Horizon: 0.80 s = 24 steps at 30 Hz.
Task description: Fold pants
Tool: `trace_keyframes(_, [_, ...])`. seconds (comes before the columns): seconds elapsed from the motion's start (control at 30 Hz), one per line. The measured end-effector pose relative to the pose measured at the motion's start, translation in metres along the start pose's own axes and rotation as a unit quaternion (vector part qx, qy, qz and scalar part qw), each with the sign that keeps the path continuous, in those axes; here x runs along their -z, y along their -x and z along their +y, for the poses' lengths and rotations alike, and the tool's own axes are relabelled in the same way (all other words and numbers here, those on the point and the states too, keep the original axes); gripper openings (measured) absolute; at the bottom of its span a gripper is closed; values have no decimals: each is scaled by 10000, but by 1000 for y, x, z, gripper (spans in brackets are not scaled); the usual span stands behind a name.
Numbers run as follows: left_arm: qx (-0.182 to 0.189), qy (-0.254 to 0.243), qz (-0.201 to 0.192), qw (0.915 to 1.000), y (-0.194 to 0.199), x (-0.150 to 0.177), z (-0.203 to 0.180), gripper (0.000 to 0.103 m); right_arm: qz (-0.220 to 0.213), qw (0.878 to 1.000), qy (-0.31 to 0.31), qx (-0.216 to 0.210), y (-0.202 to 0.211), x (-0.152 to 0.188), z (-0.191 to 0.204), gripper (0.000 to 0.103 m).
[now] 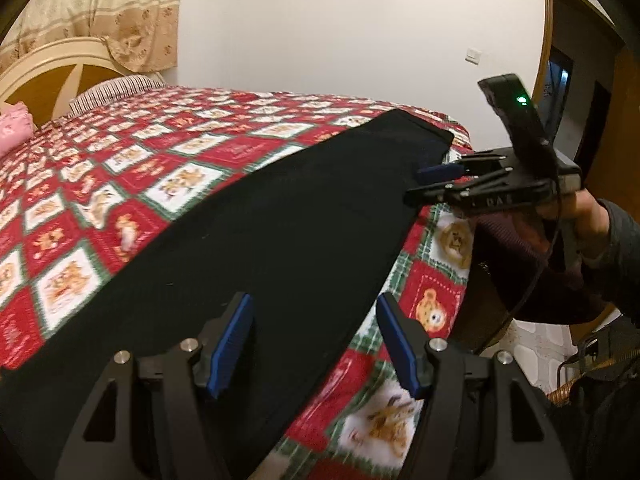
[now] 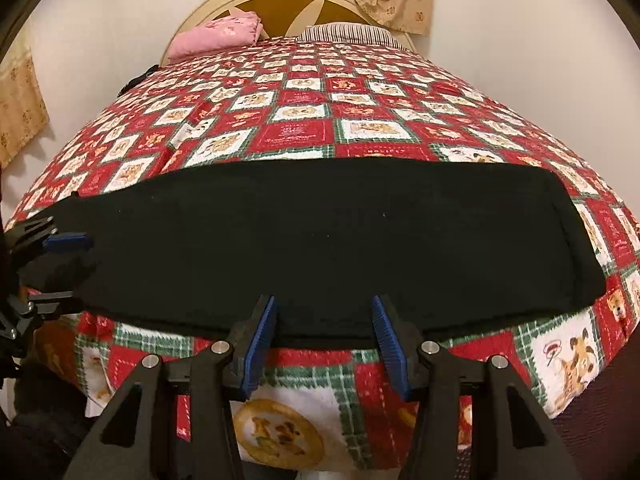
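Both grippers [image 1: 316, 344] [image 2: 324, 340] gape over black pants [image 2: 320, 240]; only left view shows doorway [image 1: 560, 92].

The pants [image 2: 320, 240] are showing plain black; the quilt [image 2: 304, 120] is wearing red, white and green checks with bear prints; at twelve o'clock a pink pillow [image 2: 218, 36] is lying; gripper pads [image 1: 232, 344] are gleaming blue.

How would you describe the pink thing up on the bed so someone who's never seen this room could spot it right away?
Start at the bed with the red and white patchwork quilt and follow it to the curved cream headboard. Against it lies a folded pink cloth, beside a striped pillow. It is the only plain pink item; the black pants lie at the near edge.
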<state>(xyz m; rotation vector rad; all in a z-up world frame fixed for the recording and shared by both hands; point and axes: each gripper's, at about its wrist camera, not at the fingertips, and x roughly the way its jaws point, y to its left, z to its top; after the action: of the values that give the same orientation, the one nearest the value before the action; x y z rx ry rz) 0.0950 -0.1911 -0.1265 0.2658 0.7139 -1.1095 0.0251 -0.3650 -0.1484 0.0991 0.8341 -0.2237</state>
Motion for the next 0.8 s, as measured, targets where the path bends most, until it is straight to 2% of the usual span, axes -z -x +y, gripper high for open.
trace_keyframes(0.2, [178,-50,9,9998,-19,-10,-10,67,106,9998,189,35,3,1,3,52])
trace_keyframes(0.3, [195,-62,175,9996,-31,-8,-15,69,-104,9997,183,-94,15,-7,-4,51])
trace_keyframes(0.43, [247,-75,171,9995,-29,-6,-18,75,-665,9970,-302,268,38,-32,-45,51])
trace_keyframes(0.57, [279,1,174,9995,-30,-5,-16,75,-841,9875,-912,968,37,-57,-106,51])
trace_keyframes(0.63, [266,14,168,9995,-30,-4,-17,75,-792,9833,-1121,1197,30,-65,-129,51])
trace_keyframes(0.67, [256,11,171,9995,-31,-4,-17,75,-679,9815,-1303,1229,21,-69,-146,50])
trace_keyframes(0.73, [236,-4,169,9996,-31,-4,-18,75,-414,9800,-1501,1243,4,-72,-164,33])
trace_keyframes(0.8, [226,0,175,9996,-32,-4,-18,75,-189,9792,-1658,1153,-10,-69,-177,30])
